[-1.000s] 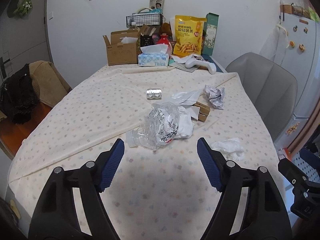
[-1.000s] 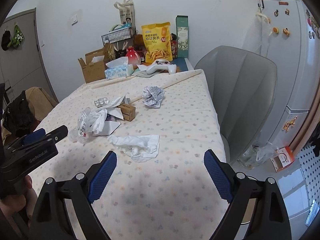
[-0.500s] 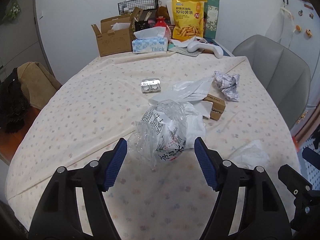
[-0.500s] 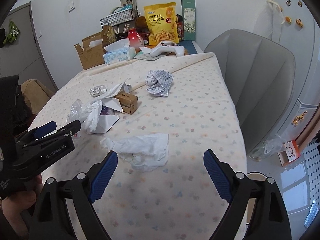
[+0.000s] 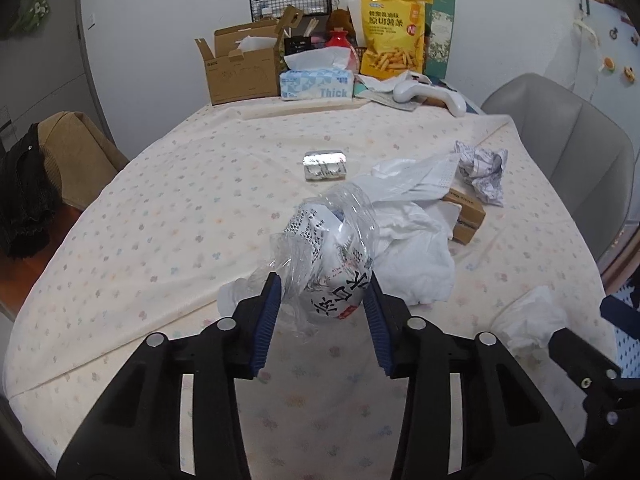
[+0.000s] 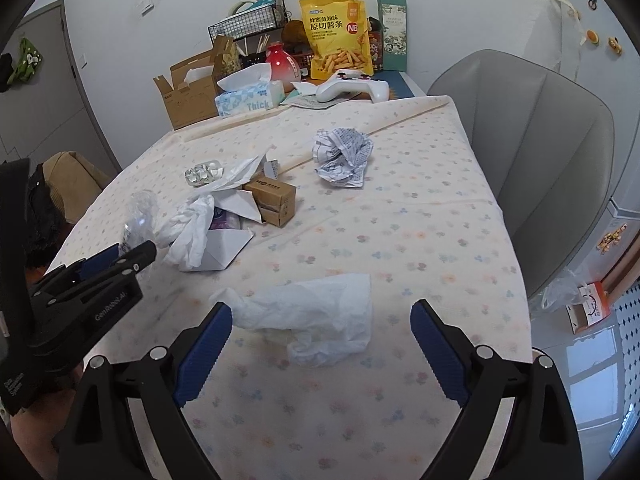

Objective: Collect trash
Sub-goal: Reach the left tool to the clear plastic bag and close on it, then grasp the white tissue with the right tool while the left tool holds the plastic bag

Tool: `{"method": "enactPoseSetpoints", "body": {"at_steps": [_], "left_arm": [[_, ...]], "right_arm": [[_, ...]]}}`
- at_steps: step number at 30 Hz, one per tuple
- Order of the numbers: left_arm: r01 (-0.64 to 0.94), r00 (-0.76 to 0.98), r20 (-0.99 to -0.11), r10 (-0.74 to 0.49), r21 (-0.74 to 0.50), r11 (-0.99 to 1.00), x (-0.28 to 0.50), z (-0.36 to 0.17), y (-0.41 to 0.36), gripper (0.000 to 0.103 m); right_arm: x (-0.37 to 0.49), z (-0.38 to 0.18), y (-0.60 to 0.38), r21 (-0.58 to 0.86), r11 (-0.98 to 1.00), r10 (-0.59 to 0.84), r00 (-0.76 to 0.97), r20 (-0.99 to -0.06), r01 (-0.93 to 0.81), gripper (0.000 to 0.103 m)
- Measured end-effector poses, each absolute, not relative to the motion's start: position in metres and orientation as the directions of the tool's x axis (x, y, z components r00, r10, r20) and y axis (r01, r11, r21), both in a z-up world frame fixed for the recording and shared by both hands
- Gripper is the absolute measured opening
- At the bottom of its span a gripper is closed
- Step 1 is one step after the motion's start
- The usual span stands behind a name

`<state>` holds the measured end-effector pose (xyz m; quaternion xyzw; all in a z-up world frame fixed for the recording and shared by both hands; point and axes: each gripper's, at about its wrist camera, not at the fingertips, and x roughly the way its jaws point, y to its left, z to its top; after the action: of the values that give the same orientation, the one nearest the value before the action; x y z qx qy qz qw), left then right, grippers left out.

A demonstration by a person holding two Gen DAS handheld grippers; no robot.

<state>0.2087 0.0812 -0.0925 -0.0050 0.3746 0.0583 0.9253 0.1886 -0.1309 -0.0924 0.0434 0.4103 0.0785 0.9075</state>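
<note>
1. Left tongs [image 5: 322,304] are closing on the crushed bottle [image 5: 332,248] between their pads, just left of the brown box [image 5: 466,216] on the counter [image 5: 160,208].
2. Right tongs [image 6: 320,332] gape wide around the tissue [image 6: 320,320], ready to pinch it.

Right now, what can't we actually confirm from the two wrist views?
- Left gripper, left wrist view: jaws closing around the crushed plastic bottle; clear film hides whether the pads press it yet.
- Same bottle, right wrist view: just a blurred shape behind the left gripper's tip.
- Under the white tissue pile: contents hidden.
- Crumpled tissue, left wrist view: partly cut off by the right gripper's tip.
- No bin in either view.
</note>
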Motion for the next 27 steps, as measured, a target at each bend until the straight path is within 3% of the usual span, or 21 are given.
{"method": "enactPoseSetpoints", "body": {"at_steps": [4,7,8,9,12,15,18,25,26,27], "left_arm": [[-0.125,0.724,-0.684,0.091,-0.001,0.992,0.206,-0.088,0.090,0.036],[-0.133,0.730,-0.678,0.094,-0.006,0.991,0.203,-0.084,0.092,0.036],[-0.136,0.732,-0.674,0.099,-0.002,0.991,0.203,-0.083,0.092,0.036],[-0.138,0.734,-0.671,0.103,0.001,0.990,0.202,-0.082,0.091,0.036],[-0.132,0.740,-0.664,0.109,0.016,0.991,0.199,-0.079,0.085,0.036],[-0.126,0.750,-0.652,0.111,0.024,0.992,0.195,-0.075,0.079,0.036],[-0.119,0.761,-0.639,0.108,0.026,0.993,0.190,-0.069,0.072,0.036],[-0.113,0.772,-0.628,0.100,0.019,0.993,0.182,-0.062,0.062,0.036],[-0.118,0.773,-0.625,0.107,0.023,0.993,0.181,-0.063,0.063,0.036],[-0.124,0.773,-0.624,0.113,0.026,0.992,0.180,-0.063,0.063,0.036]], "right_arm": [[0.193,-0.097,-0.124,0.138,0.984,0.177,0.646,-0.742,-0.111,0.088],[0.197,-0.102,-0.121,0.135,0.984,0.180,0.638,-0.749,-0.118,0.079],[0.199,-0.104,-0.121,0.142,0.983,0.186,0.630,-0.754,-0.121,0.068],[0.201,-0.106,-0.121,0.149,0.981,0.194,0.620,-0.760,-0.124,0.050],[0.201,-0.110,-0.122,0.176,0.975,0.222,0.595,-0.773,-0.135,0.018],[0.194,-0.102,-0.124,0.163,0.977,0.215,0.615,-0.758,-0.141,0.006],[0.184,-0.092,-0.128,0.161,0.977,0.214,0.636,-0.742,-0.141,0.003],[0.174,-0.081,-0.135,0.145,0.977,0.210,0.650,-0.730,-0.153,0.007],[0.175,-0.084,-0.136,0.151,0.977,0.214,0.639,-0.739,-0.153,0.030],[0.175,-0.084,-0.137,0.162,0.975,0.220,0.637,-0.738,-0.149,0.074]]}}
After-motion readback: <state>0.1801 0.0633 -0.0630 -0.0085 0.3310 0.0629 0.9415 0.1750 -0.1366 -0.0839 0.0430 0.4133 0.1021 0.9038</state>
